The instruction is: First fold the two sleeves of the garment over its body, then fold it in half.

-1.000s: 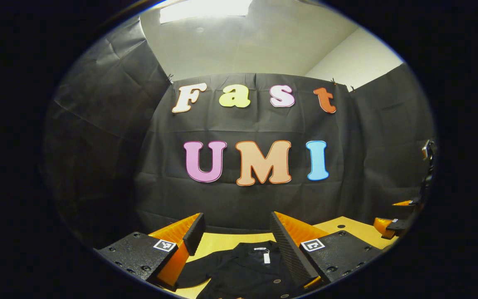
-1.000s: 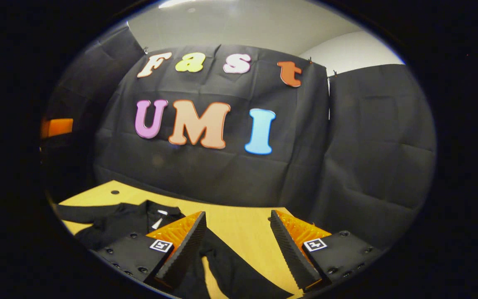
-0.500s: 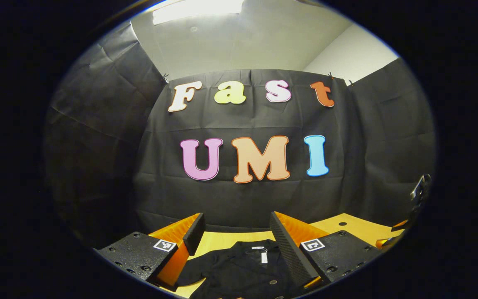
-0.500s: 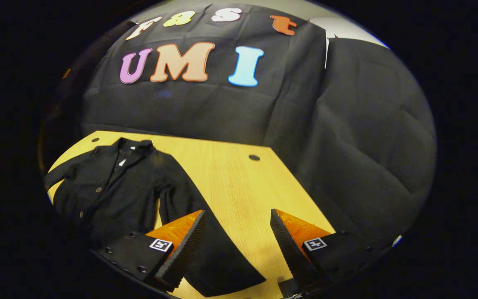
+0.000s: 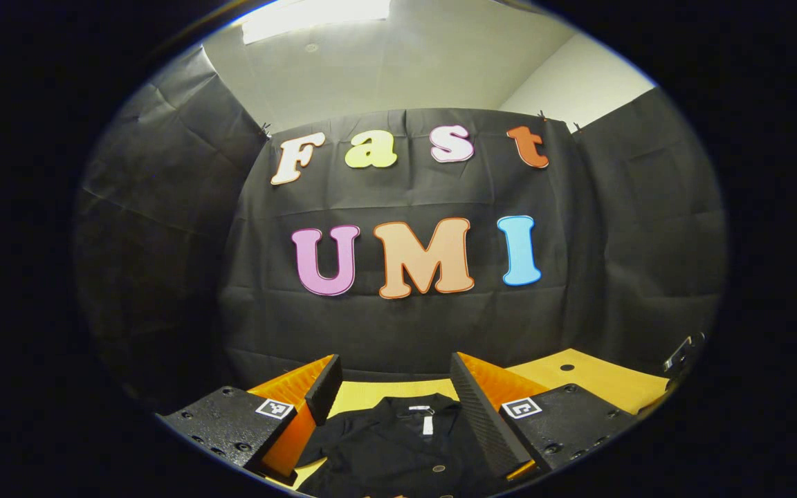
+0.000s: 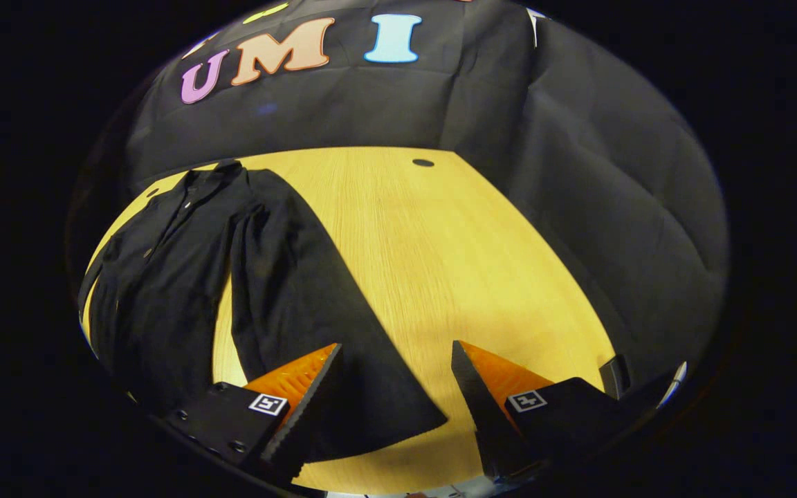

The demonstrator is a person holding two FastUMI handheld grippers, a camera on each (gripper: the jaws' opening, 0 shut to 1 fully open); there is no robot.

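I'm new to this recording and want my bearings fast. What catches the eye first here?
In the right gripper view a black button-front garment lies spread on the yellow wooden table, one long sleeve stretched out flat toward the camera. The right gripper hangs open just above that sleeve's cuff end. In the left gripper view the left gripper is open too, above the garment's collar.

A bright ceiling light (image 5: pixel 315 10) illuminates an otherwise dim booth; both views are sharp, with fisheye curvature toward edges.
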